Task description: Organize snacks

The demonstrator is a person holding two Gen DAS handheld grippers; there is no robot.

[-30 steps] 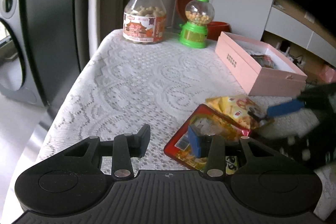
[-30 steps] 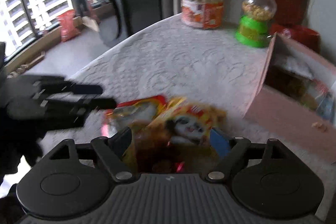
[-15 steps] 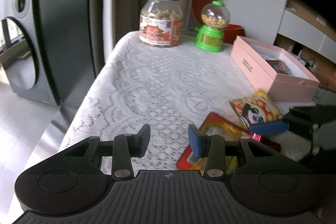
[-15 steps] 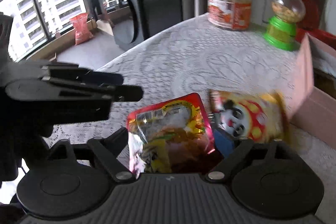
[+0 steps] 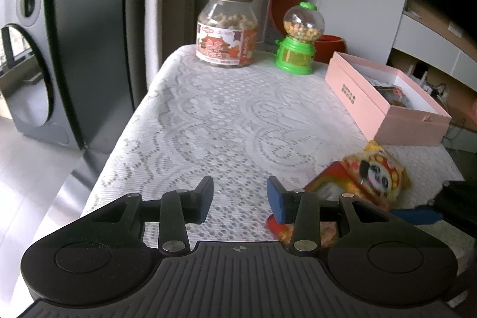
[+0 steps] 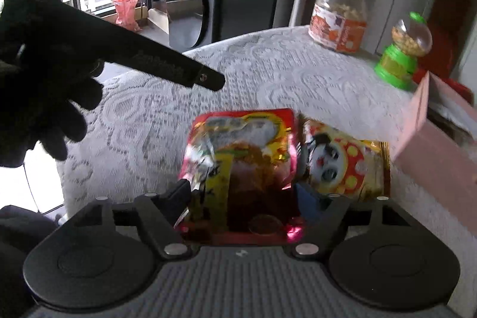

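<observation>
So my right tool has its fingers spread either side of the red snack packet, which sits between them on the lace-covered surface. Can't tell if the pads actually touch it. The yellow panda-face packet lies right beside it, touching, just short of the pink box.

My left tool is open with nothing in it, hovering over bare lace, with both packets off to its right.

Containers: the pink box is lidless, and only the left camera looks down into it. There are a few wrapped snacks inside, too small to identify. At the far end stand a glass jar with a gold lid, full of pale round snacks, and beside it a green candy dispenser with a clear globe of little balls.

Only the right camera catches the left tool's black body and my gloved left hand, plus the window and the buildings outside.
</observation>
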